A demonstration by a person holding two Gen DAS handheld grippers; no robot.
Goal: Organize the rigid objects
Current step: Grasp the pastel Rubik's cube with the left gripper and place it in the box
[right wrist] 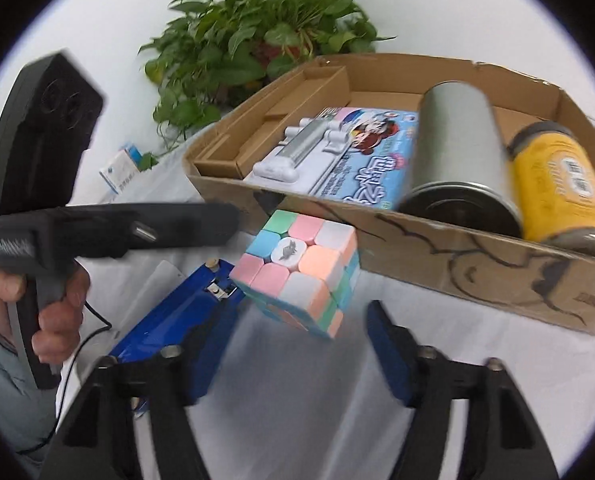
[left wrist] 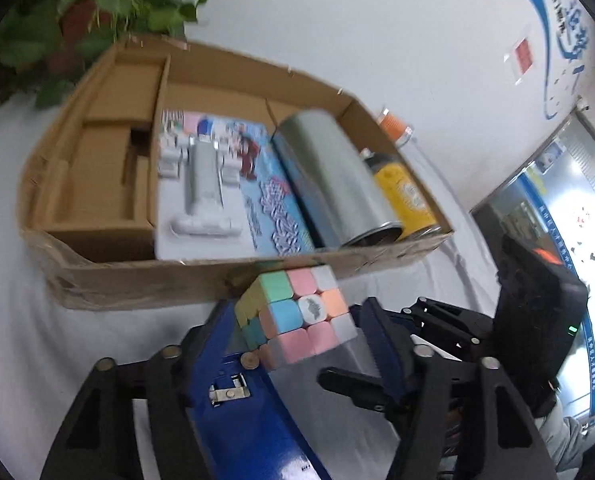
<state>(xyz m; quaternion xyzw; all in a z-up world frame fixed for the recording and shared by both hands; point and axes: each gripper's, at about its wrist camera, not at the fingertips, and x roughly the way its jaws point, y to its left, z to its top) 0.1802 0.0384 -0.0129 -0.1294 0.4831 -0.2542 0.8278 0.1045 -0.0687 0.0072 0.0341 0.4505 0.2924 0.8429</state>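
Pastel-coloured plastic twisty puzzle cube (left wrist: 297,316), just before the brown cardboard box (left wrist: 137,276) above the desk, sits gripped between left gripper (left wrist: 297,320) fingers; light, rigid, slick, likely twists—squeeze flat opposite faces; right gripper (right wrist: 297,320) fingers gape, empty.

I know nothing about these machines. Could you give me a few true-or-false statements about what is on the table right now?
1. A silver can lies on its side in the cardboard box. True.
2. The yellow jar stands outside the box. False: it lies inside the box, right beside the silver can.
3. The pastel cube is already inside the box. False: it is outside, in front of the box's near wall.
4. A leafy potted plant stands behind the box. True.
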